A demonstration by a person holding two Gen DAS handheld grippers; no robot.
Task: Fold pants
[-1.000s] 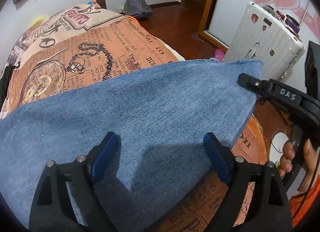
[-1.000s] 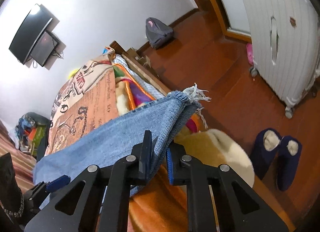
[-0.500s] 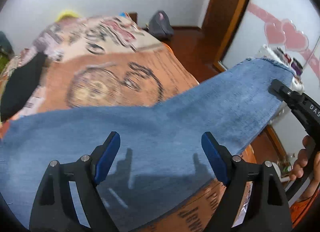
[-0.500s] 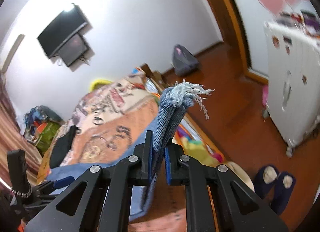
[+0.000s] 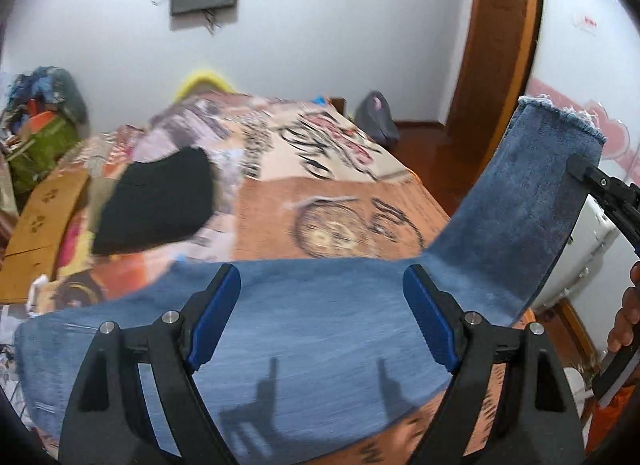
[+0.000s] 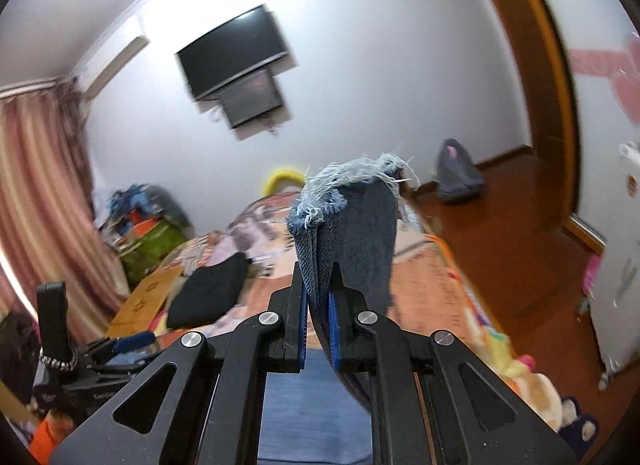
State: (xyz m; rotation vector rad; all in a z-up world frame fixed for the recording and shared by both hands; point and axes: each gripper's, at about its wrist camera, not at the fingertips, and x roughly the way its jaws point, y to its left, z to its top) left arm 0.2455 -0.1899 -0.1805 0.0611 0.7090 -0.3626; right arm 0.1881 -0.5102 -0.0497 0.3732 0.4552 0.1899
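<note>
Blue denim pants lie across the near part of the bed. My left gripper is open and empty, hovering just above the flat denim. My right gripper is shut on the frayed leg hem of the pants and holds it up high, so the leg curves upward at the right of the left wrist view. The right gripper shows there at the raised hem.
The bed has an orange and beige printed blanket. A black garment lies on it further back. A TV hangs on the far wall. A white suitcase stands on the wooden floor at the right.
My right gripper has lifted the leg hem much higher and swung it toward the bed. My left gripper stayed open over the denim while its view tilted up.
</note>
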